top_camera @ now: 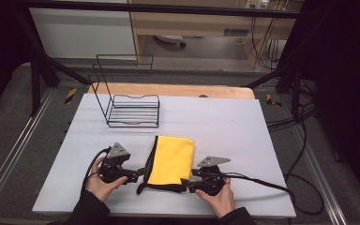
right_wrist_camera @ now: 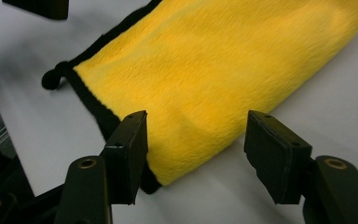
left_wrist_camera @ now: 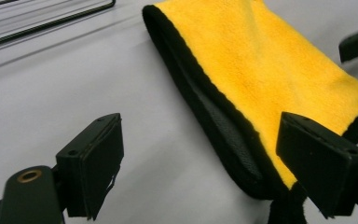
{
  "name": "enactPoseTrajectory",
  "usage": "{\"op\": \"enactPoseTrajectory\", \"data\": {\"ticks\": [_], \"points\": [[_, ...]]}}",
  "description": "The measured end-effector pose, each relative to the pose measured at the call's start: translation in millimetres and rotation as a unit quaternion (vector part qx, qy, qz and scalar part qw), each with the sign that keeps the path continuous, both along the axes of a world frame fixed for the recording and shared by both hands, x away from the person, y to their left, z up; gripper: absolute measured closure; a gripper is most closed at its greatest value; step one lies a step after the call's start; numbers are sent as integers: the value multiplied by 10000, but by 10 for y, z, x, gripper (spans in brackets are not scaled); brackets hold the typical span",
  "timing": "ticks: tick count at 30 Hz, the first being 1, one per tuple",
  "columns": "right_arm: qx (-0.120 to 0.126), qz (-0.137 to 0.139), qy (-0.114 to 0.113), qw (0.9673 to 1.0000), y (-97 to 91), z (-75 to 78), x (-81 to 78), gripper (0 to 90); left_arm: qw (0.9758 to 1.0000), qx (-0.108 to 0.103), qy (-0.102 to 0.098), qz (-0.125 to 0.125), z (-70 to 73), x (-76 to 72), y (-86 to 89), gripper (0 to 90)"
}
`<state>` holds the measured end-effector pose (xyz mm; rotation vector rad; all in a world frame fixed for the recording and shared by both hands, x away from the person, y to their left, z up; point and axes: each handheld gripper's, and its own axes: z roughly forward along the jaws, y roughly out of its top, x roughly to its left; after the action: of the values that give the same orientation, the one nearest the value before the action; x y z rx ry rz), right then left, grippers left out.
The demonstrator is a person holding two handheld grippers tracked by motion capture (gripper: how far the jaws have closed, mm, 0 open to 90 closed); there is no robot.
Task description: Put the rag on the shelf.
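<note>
A folded yellow cloth (top_camera: 171, 159) with a black edge lies flat on the near middle of the white mat (top_camera: 229, 122). My left gripper (top_camera: 141, 173) lies at the cloth's near left corner, its jaws wide apart. In the left gripper view the cloth's (left_wrist_camera: 270, 70) black fold runs toward the right jaw without being pinched by the left gripper (left_wrist_camera: 200, 154). My right gripper (top_camera: 186, 183) is at the near right corner. In the right gripper view the cloth's (right_wrist_camera: 223, 70) corner lies between the spread jaws of the right gripper (right_wrist_camera: 196, 149), and the pads do not press on it.
A black wire rack (top_camera: 133, 111) stands on the mat behind the cloth to the left, its base also in the left gripper view (left_wrist_camera: 42, 23). A wooden board (top_camera: 168, 89) borders the mat's far edge. Cables (top_camera: 300, 178) trail off the table's right side.
</note>
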<state>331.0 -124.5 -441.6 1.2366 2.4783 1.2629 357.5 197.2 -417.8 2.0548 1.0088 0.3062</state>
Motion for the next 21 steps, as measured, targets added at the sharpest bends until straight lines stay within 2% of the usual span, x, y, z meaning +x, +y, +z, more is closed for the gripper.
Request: {"op": "enactPoseTrajectory", "data": {"ticks": [3, 6, 8, 11, 15, 19, 21], "points": [[-68, -21, -53, 10000, 80, -39, -9, 462, 10000, -52, 7, 46, -8, 16, 30, 137], [-106, -157, -16, 9998, 139, -109, -25, 533, 10000, -38, 55, 39, -18, 26, 41, 137], [-226, -285, -22, 9993, 155, -101, -42, 583, 10000, -32, 84, 39, -29, 31, 41, 138], [-532, -325, -205, 9978, 223, -88, -87, 670, 9999, -18, 109, 30, -36, 33, 39, 142], [-516, -304, -168, 9981, 239, -82, -92, 822, 9999, -30, 106, 55, -33, 34, 50, 145], [-377, -272, 73, 9989, 193, -52, -34, 859, 9999, -79, 125, 67, -34, 32, 60, 148], [-392, -232, 85, 9989, 174, -36, -21, 860, 9999, -78, 123, 65, -29, 31, 72, 148]]}}
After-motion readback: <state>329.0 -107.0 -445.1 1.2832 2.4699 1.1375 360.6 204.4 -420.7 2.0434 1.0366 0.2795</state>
